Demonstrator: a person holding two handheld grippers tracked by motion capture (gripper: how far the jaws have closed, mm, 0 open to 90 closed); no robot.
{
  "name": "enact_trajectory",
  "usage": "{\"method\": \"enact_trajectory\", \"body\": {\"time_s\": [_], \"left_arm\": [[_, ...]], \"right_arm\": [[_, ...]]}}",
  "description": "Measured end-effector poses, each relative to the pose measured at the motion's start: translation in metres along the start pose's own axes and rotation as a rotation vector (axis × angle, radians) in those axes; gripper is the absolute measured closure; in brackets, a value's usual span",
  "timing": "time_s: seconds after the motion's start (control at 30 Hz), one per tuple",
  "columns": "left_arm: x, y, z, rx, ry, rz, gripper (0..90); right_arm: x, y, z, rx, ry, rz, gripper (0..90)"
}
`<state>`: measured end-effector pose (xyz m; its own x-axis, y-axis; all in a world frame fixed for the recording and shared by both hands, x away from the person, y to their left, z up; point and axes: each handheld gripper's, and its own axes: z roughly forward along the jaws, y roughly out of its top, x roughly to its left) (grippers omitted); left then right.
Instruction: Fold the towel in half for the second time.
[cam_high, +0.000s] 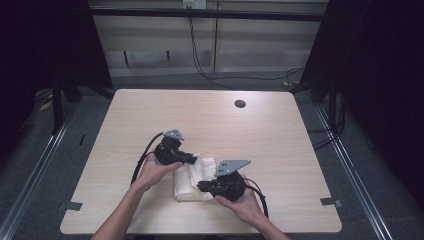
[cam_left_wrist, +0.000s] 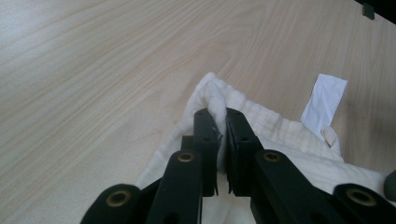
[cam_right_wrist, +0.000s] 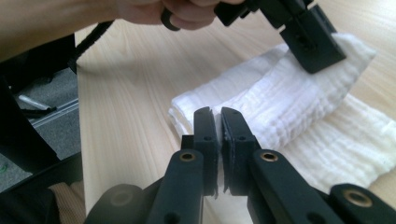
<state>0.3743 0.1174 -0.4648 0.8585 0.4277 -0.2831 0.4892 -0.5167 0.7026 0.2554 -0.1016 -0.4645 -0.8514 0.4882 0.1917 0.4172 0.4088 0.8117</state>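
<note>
A white folded cloth (cam_high: 192, 177) lies on the wooden table (cam_high: 200, 120) near its front edge. My left gripper (cam_high: 192, 160) is at the cloth's far left corner, shut on a raised fold of the cloth (cam_left_wrist: 219, 100). My right gripper (cam_high: 202, 187) is at the near side of the cloth, shut on a thin edge of the cloth (cam_right_wrist: 218, 116). In the right gripper view the left gripper (cam_right_wrist: 313, 39) presses on the lifted roll of cloth (cam_right_wrist: 299, 88), with the person's hand (cam_right_wrist: 140, 9) behind it.
A white tape strip (cam_left_wrist: 324, 100) is stuck on the table beside the cloth. A dark round hole (cam_high: 240, 104) sits at the table's far side. Tape marks (cam_high: 331, 202) lie near the front corners. Cables run on the floor behind the table.
</note>
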Motion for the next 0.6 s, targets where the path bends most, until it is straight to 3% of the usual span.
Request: {"method": "enact_trajectory", "body": {"time_s": [0.17, 0.23, 0.37, 0.6], "left_arm": [[0.002, -0.001, 0.004, -0.001, -0.004, -0.018, 83.3], [0.004, -0.001, 0.005, 0.008, -0.004, -0.026, 82.1], [0.007, -0.003, 0.007, -0.022, -0.014, -0.043, 77.1], [0.005, 0.001, 0.008, -0.049, -0.027, -0.048, 70.7]], "right_arm": [[0.0, -0.003, 0.007, 0.019, -0.005, -0.001, 85.6], [0.0, -0.006, 0.009, 0.038, -0.018, -0.004, 85.3], [-0.002, -0.01, 0.011, 0.078, -0.06, -0.033, 85.2], [-0.006, -0.016, 0.011, 0.099, -0.074, -0.012, 83.4]]}}
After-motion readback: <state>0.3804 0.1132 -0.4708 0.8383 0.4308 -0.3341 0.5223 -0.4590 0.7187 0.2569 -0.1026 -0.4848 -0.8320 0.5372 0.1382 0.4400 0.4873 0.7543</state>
